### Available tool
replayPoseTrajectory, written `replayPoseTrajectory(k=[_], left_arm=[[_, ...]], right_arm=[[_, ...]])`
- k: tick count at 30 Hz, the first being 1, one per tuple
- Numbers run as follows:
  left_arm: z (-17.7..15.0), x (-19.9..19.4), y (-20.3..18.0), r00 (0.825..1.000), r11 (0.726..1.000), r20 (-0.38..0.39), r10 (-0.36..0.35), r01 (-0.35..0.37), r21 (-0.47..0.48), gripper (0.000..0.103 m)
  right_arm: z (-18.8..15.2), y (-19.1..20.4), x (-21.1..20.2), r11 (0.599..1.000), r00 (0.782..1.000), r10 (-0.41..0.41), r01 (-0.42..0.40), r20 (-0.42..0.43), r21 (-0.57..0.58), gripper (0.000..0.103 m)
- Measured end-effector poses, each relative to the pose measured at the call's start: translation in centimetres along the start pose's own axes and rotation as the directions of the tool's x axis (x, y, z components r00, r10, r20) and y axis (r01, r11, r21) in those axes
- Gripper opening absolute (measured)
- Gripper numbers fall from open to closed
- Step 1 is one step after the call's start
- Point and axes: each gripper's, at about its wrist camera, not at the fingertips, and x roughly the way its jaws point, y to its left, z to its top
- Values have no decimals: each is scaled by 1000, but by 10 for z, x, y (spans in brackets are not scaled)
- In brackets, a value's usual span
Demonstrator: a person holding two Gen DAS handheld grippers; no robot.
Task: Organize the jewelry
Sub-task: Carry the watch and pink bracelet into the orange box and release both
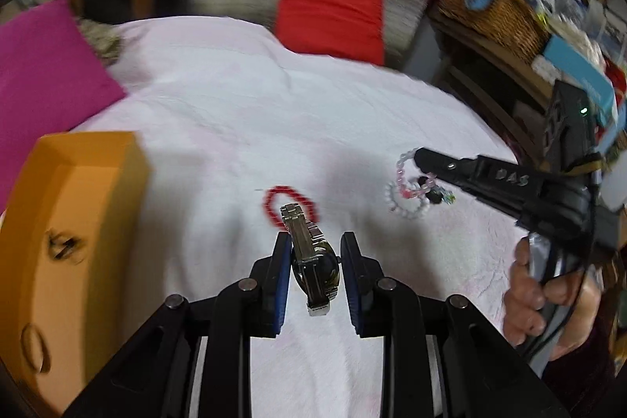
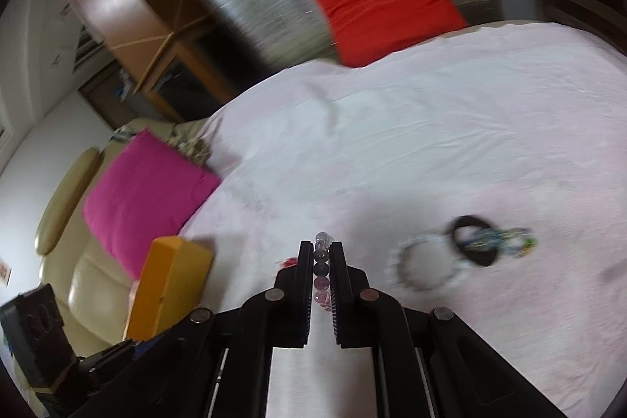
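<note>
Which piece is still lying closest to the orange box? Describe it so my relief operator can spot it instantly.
Start at the pale pink bedspread and find the orange box at its left edge. To the box's right, just beyond the wristwatch gripped in the left claw, lies a red beaded bracelet. It is the only solid red loop; the others, further right, are white, black and multicoloured.

In the left wrist view a wristwatch (image 1: 313, 261) sits between the jaws at lower centre, above the bed (image 1: 235, 112). A beaded bracelet (image 1: 290, 204) lies on the bed just behind it. An open box (image 1: 78, 222) stands at left, two cushions (image 1: 331, 12) at the bed's far edge, a wicker basket (image 1: 493, 14) at upper right.
</note>
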Motion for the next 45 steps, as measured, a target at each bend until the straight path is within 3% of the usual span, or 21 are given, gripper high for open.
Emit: replayPoseTrajectory(k=[5, 9, 14, 16, 21, 23, 30, 33, 35, 40, 45], left_arm=[[-12, -60, 37, 997, 997, 48, 58, -55, -55, 26], [-12, -113, 76, 984, 987, 121, 131, -118, -105, 26], [-20, -149, 124, 968, 968, 140, 207, -182, -176, 26], [-29, -150, 142, 966, 958, 120, 230, -204, -200, 26], [-61, -116, 187, 973, 935, -11, 232, -226, -274, 26], [-73, -92, 200, 972, 926, -75, 224, -236, -295, 26], [-86, -42, 215, 968, 910, -183, 173, -228, -346, 26], [-89, -34, 217, 963, 904, -209, 167, -235, -358, 27], [-86, -32, 216, 964, 904, -208, 164, -231, -360, 27], [-73, -45, 208, 964, 903, -168, 207, -254, -346, 27], [-51, -61, 172, 968, 930, -107, 228, -249, -272, 31]], right_arm=[[-6, 64, 16, 988, 989, 142, -144, -31, -57, 9], [-20, 131, 31, 957, 963, 258, -266, -81, -113, 9], [-49, 208, 62, 927, 935, 300, -333, -188, -175, 9], [-60, 232, 81, 929, 935, 264, -313, -237, -200, 9], [-85, 260, 126, 935, 930, 148, -242, -336, -259, 9], [-93, 261, 141, 935, 920, 101, -218, -377, -279, 9], [-99, 265, 187, 941, 880, -46, -121, -473, -315, 10], [-94, 267, 185, 940, 888, -56, -107, -457, -324, 12], [-88, 268, 182, 937, 896, -57, -104, -440, -332, 18], [-65, 249, 148, 950, 933, 2, -114, -359, -292, 21], [-44, 209, 97, 961, 969, 10, -77, -246, -265, 21]])
